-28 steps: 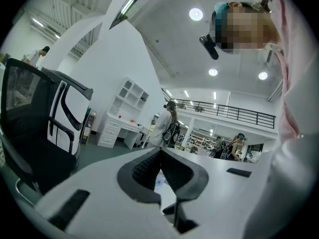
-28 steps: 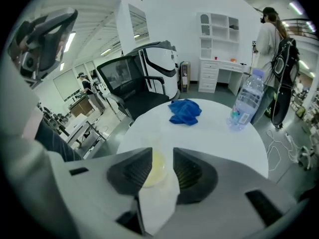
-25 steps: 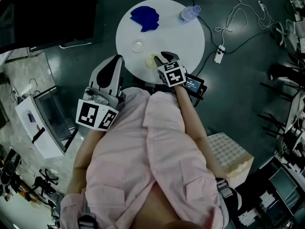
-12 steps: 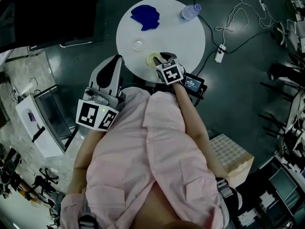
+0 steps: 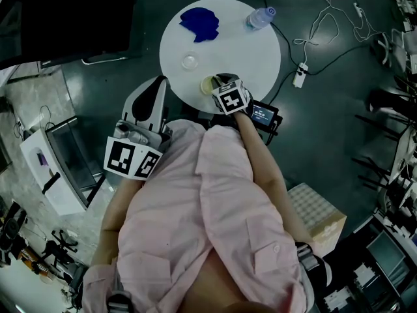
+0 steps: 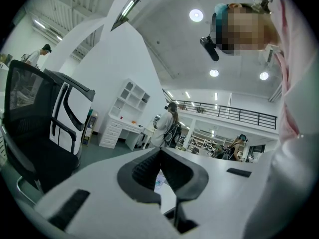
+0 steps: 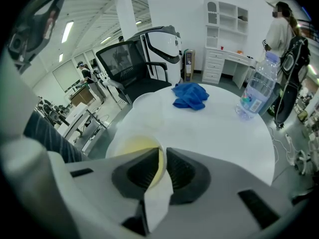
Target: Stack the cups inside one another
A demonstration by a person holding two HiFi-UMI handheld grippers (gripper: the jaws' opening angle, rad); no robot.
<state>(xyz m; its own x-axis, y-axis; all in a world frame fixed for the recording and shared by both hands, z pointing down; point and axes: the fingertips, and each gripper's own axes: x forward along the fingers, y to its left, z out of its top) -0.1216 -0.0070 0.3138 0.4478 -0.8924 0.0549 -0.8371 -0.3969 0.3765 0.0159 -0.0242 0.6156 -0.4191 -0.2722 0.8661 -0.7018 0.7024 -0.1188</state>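
Note:
A pale yellow cup stands near the front edge of the round white table. My right gripper points steeply down at it. Its jaws have just been closing, and in the right gripper view they pinch the right wall of the yellow cup between the pads. A clear cup stands alone a little further back and to the left. My left gripper is held level off the table's front left edge, jaws together with nothing in them.
A crumpled blue cloth lies at the table's far side. A water bottle stands at the far right rim. A black office chair is beyond the table. Cables and a power strip lie on the floor.
My right gripper has shifted slightly onto the yellow cup and its jaws have closed on the cup's wall. The left gripper and the clear cup have stayed put.

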